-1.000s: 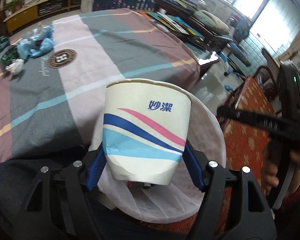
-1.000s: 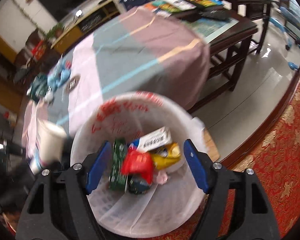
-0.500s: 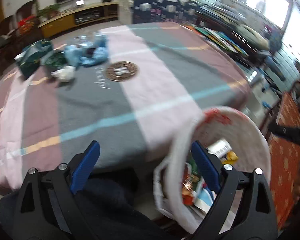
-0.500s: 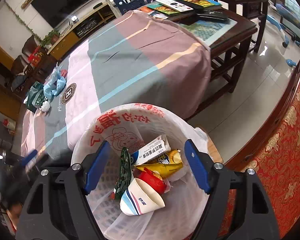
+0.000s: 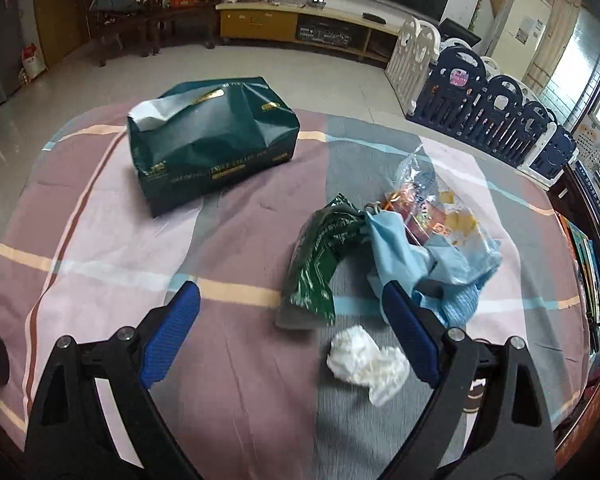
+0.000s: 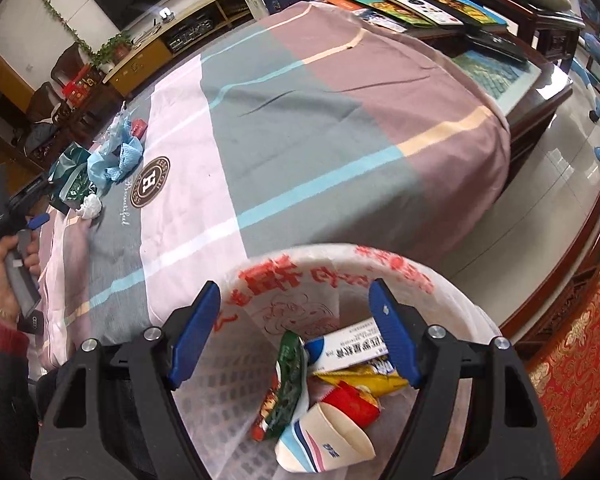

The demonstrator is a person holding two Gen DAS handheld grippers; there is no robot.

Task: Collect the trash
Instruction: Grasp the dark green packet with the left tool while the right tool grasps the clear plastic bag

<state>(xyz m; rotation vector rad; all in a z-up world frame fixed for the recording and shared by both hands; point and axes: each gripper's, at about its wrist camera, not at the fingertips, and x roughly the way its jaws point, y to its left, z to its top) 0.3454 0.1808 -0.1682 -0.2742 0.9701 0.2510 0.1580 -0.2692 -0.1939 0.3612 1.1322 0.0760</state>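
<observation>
Left gripper (image 5: 290, 312) gapes empty over the table (image 5: 100, 240), tissue (image 5: 366, 362) and wrappers (image 5: 316, 264) just ahead; right gripper (image 6: 294, 330), open, hovers above the bin (image 6: 472, 312); risk: soft tissue may slip a loose pinch.

Right tool (image 6: 292, 332) hovering open over lined bin (image 6: 472, 300): paper cup (image 6: 324, 444), wrappers inside. Beyond, striped worktop (image 6: 300, 128); crumpled tissue (image 6: 90, 206), blue bag (image 6: 118, 156) at far left. Hand (image 6: 4, 272) gripping left tool (image 6: 36, 222).
</observation>
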